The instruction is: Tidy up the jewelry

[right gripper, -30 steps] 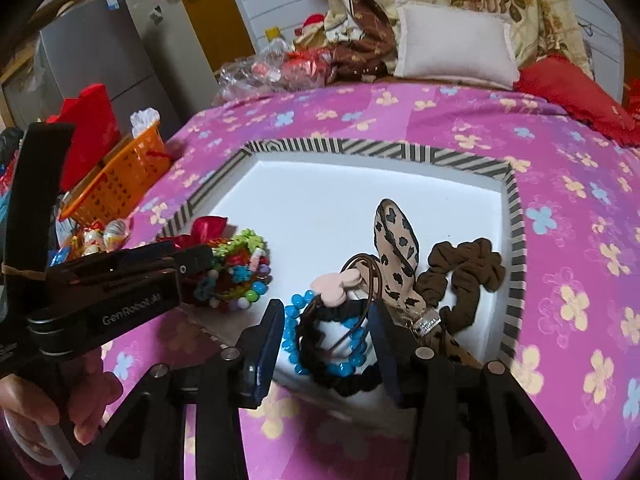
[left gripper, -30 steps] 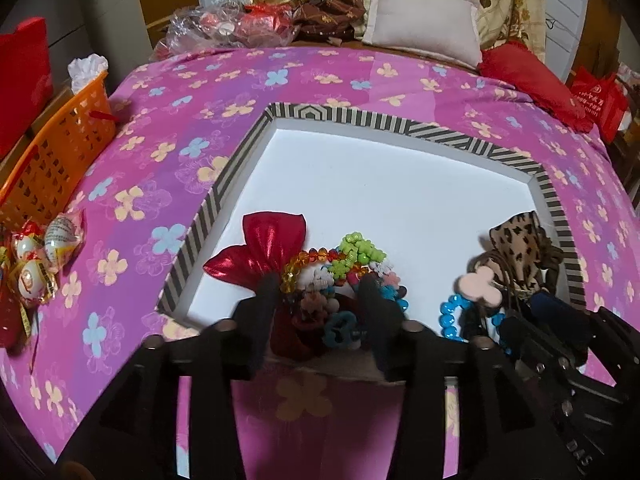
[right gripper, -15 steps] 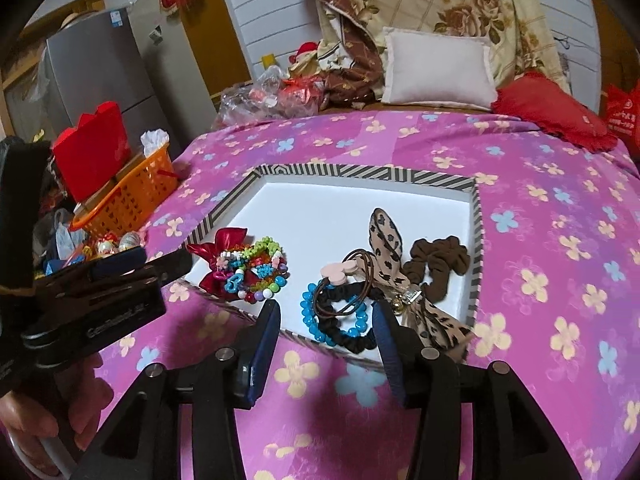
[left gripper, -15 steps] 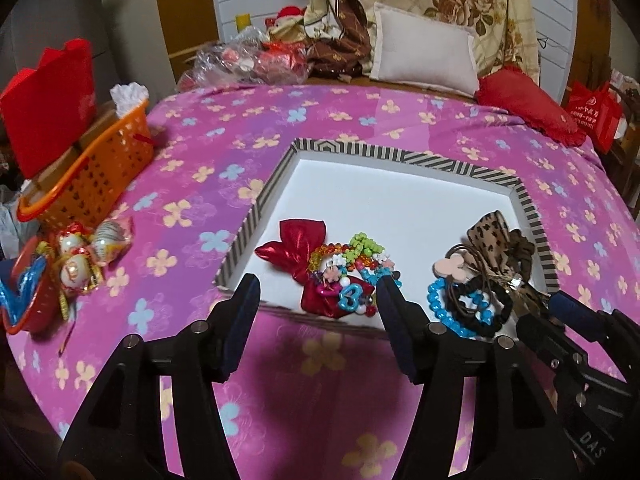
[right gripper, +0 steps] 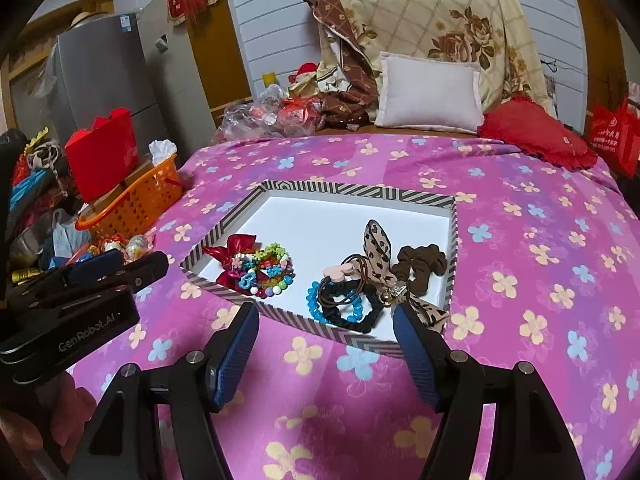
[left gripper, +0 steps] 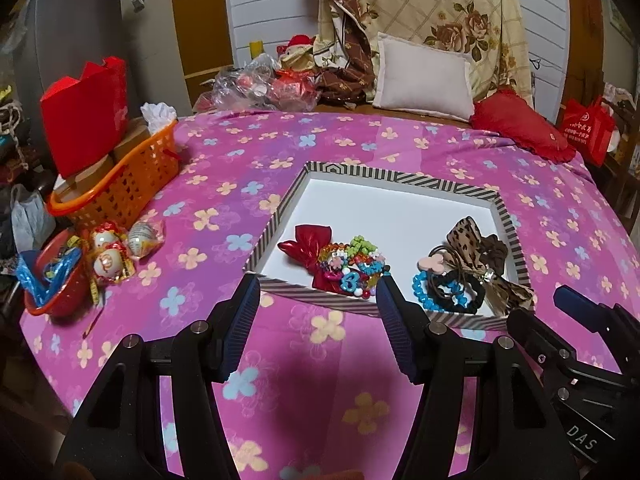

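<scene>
— While I look along my left gripper (left gripper: 316, 300), what sits farthest left?
— An orange basket (left gripper: 120, 184) on the flowered pink cloth (left gripper: 240, 152), apart from the striped tray (left gripper: 276, 220).
— And inside the tray?
— A red bow (left gripper: 308, 244) touching a heap of coloured bead bracelets (left gripper: 352, 264) at the near left; to the right, a blue bead bracelet (right gripper: 316, 300), black hair ties (right gripper: 352, 308), a leopard-print bow (right gripper: 378, 256) and a brown scrunchie (right gripper: 424, 264), all bunched together.
— Your fingers?
— Both pairs released, gripping nothing. My left jaws stand wide short of the tray's near rim; my right gripper (right gripper: 326, 324) has just been spreading, nothing between its pads.
</scene>
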